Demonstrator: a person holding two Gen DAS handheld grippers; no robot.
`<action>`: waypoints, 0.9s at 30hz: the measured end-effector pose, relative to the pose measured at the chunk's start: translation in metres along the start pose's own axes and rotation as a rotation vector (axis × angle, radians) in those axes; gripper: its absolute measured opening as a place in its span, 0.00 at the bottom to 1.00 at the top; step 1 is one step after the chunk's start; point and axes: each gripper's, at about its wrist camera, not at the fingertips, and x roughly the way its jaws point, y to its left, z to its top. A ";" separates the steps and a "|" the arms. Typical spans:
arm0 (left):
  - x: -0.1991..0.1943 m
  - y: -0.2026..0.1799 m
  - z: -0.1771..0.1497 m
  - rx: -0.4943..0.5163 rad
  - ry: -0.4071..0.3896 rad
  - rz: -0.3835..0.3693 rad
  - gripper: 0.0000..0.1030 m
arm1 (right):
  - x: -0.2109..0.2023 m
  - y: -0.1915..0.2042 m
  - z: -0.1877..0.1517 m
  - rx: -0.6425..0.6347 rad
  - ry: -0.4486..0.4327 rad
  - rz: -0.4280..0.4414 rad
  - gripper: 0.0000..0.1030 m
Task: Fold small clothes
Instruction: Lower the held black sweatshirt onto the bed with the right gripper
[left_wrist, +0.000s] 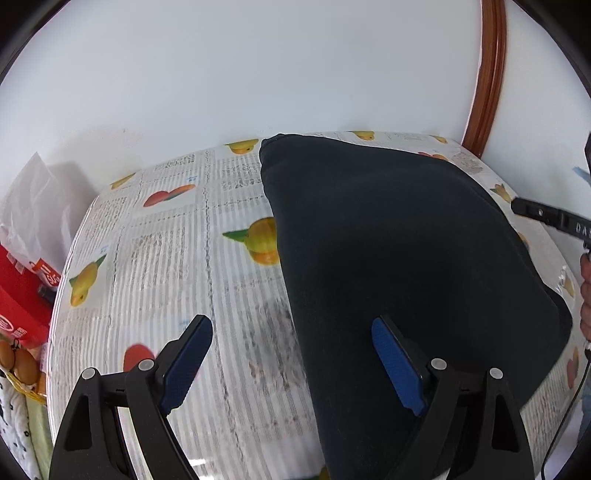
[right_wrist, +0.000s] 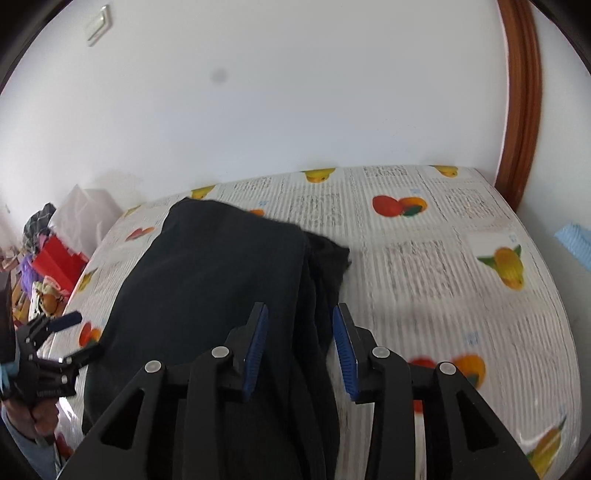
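Observation:
A black garment (left_wrist: 399, 251) lies folded flat on the table's fruit-printed cloth (left_wrist: 166, 258). My left gripper (left_wrist: 291, 325) stands wide open over the garment's near left edge, one blue pad above the cloth and the other above the fabric, gripping nothing. In the right wrist view the garment (right_wrist: 214, 280) shows layered folds along its right side. My right gripper (right_wrist: 301, 317) hangs over those folds with its jaws partly apart and the pads clear of the fabric. The left gripper (right_wrist: 79, 336) shows at the garment's left side.
The table (right_wrist: 424, 258) stands against a white wall, with a wooden door frame (right_wrist: 521, 110) at the right. Left of it are a red box (left_wrist: 18, 295), a white bag (left_wrist: 33, 206) and assorted clutter (right_wrist: 40, 258). A hand (right_wrist: 40, 413) holds the left gripper.

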 end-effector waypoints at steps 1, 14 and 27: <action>-0.004 0.000 -0.005 -0.005 -0.003 -0.012 0.85 | -0.006 -0.001 -0.008 -0.001 0.000 0.008 0.35; -0.015 -0.006 -0.049 -0.059 0.044 -0.088 0.85 | -0.002 -0.005 -0.046 0.093 0.049 0.158 0.25; -0.008 -0.006 -0.055 -0.059 0.057 -0.097 0.87 | -0.001 -0.018 -0.034 0.124 -0.011 0.264 0.06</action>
